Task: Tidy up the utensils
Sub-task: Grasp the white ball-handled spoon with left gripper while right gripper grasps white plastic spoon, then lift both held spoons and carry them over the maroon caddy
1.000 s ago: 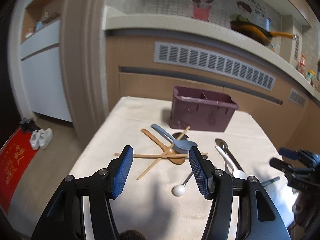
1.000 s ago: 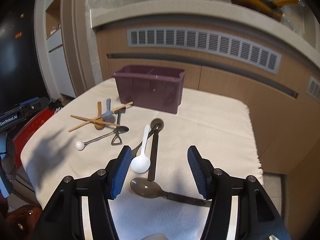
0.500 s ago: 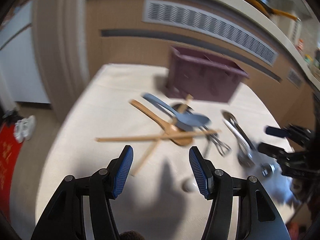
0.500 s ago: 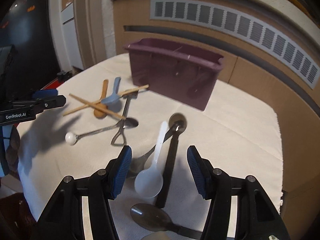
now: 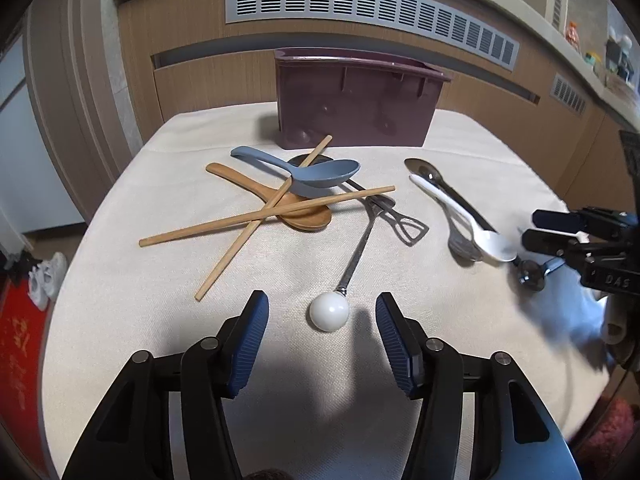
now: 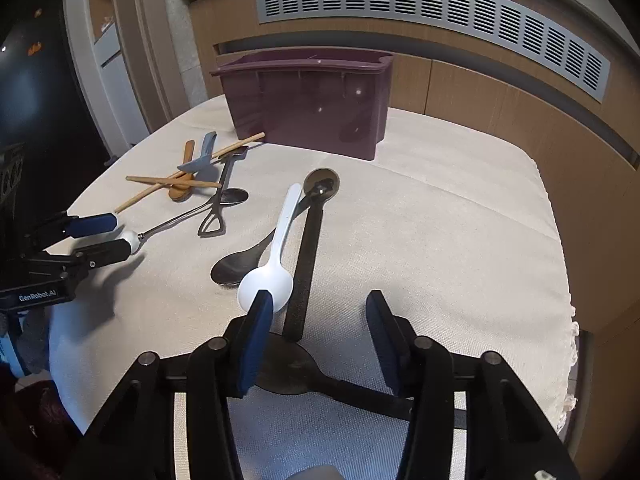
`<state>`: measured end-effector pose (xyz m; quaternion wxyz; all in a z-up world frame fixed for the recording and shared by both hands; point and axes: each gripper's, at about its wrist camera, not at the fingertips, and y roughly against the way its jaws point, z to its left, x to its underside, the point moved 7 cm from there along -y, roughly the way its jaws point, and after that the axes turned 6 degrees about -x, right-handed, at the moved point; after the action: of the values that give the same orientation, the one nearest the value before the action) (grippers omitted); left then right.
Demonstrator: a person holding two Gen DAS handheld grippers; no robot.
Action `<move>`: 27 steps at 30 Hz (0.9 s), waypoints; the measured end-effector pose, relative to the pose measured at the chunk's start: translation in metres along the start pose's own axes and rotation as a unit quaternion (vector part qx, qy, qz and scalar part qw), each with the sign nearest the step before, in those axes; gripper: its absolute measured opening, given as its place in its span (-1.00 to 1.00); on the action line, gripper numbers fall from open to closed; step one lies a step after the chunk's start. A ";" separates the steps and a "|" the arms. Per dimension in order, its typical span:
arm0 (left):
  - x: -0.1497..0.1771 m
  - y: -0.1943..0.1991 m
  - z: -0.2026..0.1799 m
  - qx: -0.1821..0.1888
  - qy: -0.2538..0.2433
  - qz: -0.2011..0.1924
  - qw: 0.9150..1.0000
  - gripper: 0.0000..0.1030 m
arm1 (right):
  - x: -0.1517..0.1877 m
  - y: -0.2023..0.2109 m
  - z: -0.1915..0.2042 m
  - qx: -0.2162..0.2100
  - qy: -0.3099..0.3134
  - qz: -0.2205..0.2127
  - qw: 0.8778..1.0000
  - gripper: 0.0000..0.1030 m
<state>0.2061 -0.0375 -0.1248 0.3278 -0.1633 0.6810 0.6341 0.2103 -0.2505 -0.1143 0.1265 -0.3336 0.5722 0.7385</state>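
Cloth: cream tablecloth (image 5: pixel 132 304) covers the whole table; its fringed edge shows only in the right wrist view, at the far right.
Holder: purple plastic utensil holder (image 5: pixel 352 104) stands upright at the back of the table, in front of the wooden cabinet (image 6: pixel 500 120) with its grey vent (image 5: pixel 360 4).
Left pile: two chopsticks (image 5: pixel 256 216) cross over a wooden spoon (image 5: pixel 304 216), with a blue spoon (image 5: pixel 316 174) on top, all near the holder's front.
Left gripper: left gripper (image 5: pixel 322 318) has its fingers apart, having just been closing a little; the white ball (image 5: pixel 329 312) ending a metal spoon handle lies between the tips, not pinched.
Right gripper: right gripper (image 6: pixel 316 312) has its fingers apart, having just been closing; a black ladle handle (image 6: pixel 306 264) runs between them, unpressed, and the white spoon (image 6: pixel 272 268) bowl sits at the left fingertip.
Only in right view: a dark spoon bowl under the gripper body.
Only in left view: shoes (image 5: pixel 46 280) and a red mat (image 5: pixel 16 360) on the floor.
Open room: bare cloth right of the ladle, and along the near left edge.
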 end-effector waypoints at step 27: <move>-0.063 0.059 0.021 -0.024 0.052 -0.103 0.993 -0.57 | -0.001 -0.040 0.035 -0.005 0.020 0.042 0.999 -0.17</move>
<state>0.2200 -0.0207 -0.0385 0.3513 -0.2729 0.6613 0.6040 0.2217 -0.2053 -0.1392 0.0823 -0.3251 0.5840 0.7392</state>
